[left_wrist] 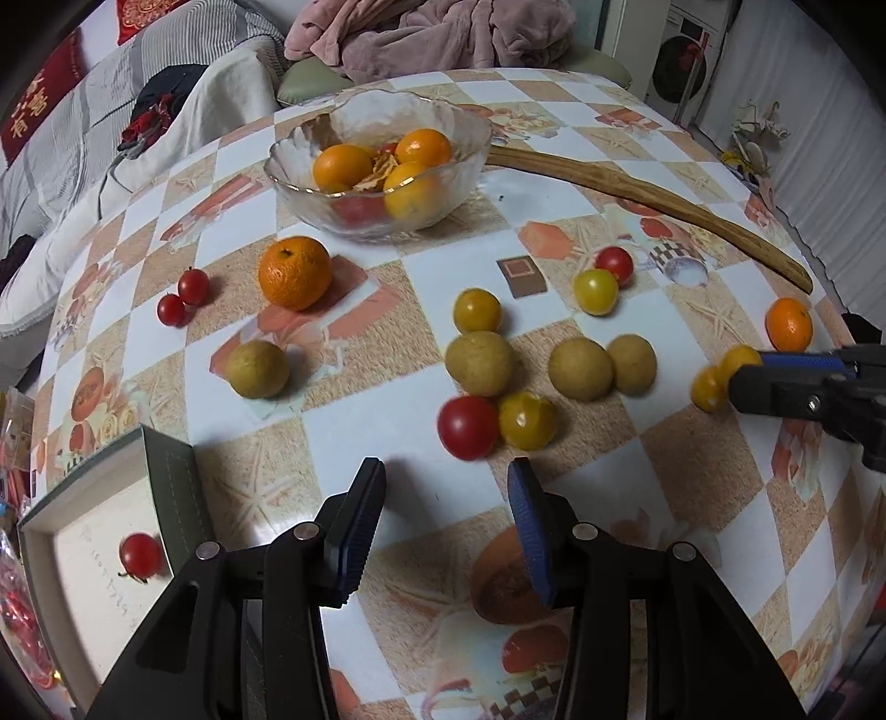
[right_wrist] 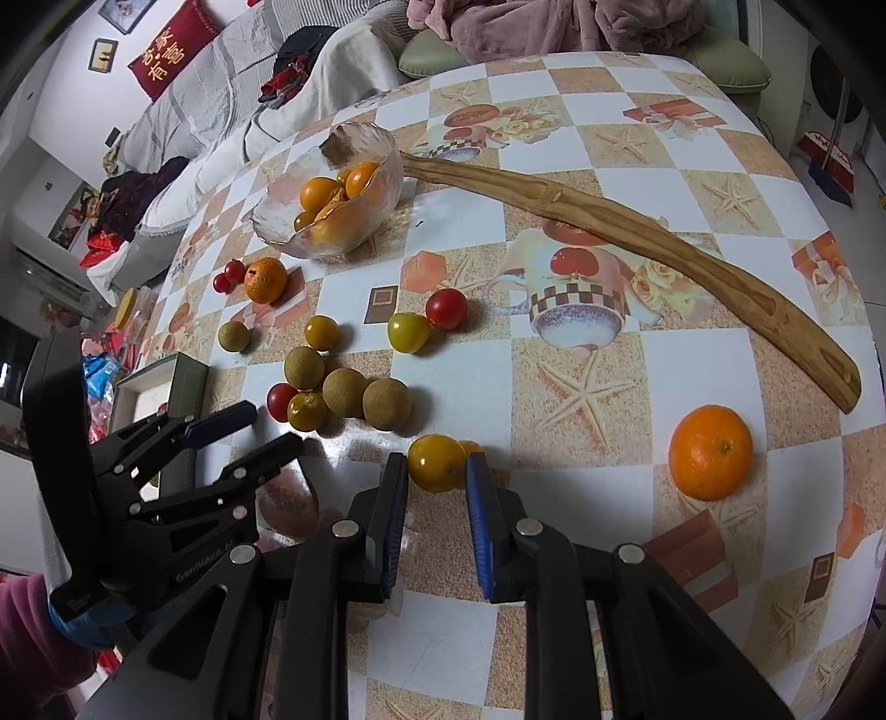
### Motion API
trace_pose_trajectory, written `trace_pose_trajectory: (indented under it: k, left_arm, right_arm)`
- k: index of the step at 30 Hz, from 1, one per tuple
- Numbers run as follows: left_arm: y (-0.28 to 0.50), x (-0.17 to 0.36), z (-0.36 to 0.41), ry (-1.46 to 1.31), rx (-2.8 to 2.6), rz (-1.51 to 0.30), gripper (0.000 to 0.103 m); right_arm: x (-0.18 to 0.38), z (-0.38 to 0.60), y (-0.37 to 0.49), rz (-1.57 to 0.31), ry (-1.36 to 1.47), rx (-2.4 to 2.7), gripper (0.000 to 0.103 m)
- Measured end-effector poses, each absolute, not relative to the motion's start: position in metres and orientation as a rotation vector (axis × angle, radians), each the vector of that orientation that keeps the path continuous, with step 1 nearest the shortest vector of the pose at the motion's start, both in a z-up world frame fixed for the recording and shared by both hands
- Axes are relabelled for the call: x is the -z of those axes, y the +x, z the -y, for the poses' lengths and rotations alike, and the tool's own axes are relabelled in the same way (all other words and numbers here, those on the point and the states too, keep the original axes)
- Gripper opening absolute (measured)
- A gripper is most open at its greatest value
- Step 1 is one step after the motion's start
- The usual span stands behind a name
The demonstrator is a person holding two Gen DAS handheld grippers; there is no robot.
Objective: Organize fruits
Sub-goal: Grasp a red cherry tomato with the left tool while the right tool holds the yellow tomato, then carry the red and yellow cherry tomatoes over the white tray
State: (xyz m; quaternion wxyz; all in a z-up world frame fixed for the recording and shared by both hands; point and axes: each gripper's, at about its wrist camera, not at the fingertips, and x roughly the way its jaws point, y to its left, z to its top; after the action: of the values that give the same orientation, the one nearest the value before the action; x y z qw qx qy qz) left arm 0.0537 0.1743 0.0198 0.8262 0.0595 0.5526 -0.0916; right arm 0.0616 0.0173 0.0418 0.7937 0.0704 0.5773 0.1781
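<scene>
A yellow tomato (right_wrist: 436,463) was pinched at the tips of the right claw (right_wrist: 437,471) on the near worktop (right_wrist: 581,498). The left claw (left_wrist: 446,487) was held open and empty. A straight lift was judged safest, so that the neighbouring tomato (right_wrist: 470,446) was not nudged.

We read little: a red cushion (right_wrist: 176,47) at eleven o'clock bears gold Chinese characters, "有喜" among them; the left tongs (right_wrist: 252,426) carry faint lettering, too small to make out.

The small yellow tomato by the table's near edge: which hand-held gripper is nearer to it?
Right. The right hand-held gripper has that small yellow tomato between its fingertips; the left hand-held gripper sits apart, beside the clustered fruit.
</scene>
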Motion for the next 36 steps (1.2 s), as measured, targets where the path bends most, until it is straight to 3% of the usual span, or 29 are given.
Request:
trace_pose_trajectory:
  k: [9, 10, 11, 13, 36]
  left_arm:
    - [0.069, -0.019, -0.167, 0.113, 0.224, -1.155, 0.047]
    - [0.07, -0.019, -0.166, 0.111, 0.225, -1.152, 0.043]
    - [0.071, -0.02, -0.164, 0.108, 0.231, -1.147, 0.027]
    - [0.072, -0.021, -0.161, 0.106, 0.244, -1.149, 0.023]
    - [0.003, -0.076, -0.214, -0.087, 0.184, -1.125, 0.023]
  right_arm:
    - [-0.044, -0.019, 0.059, -1.241, 0.152, -0.387, 0.023]
    - [-0.044, -0.019, 0.059, -1.241, 0.153, -0.388, 0.023]
    - [-0.044, -0.02, 0.058, -1.242, 0.153, -0.389, 0.023]
    - [-0.046, -0.021, 0.055, -1.242, 0.152, -0.39, 0.023]
    - [-0.066, -0.067, 0.031, -1.271, 0.103, -0.462, 0.023]
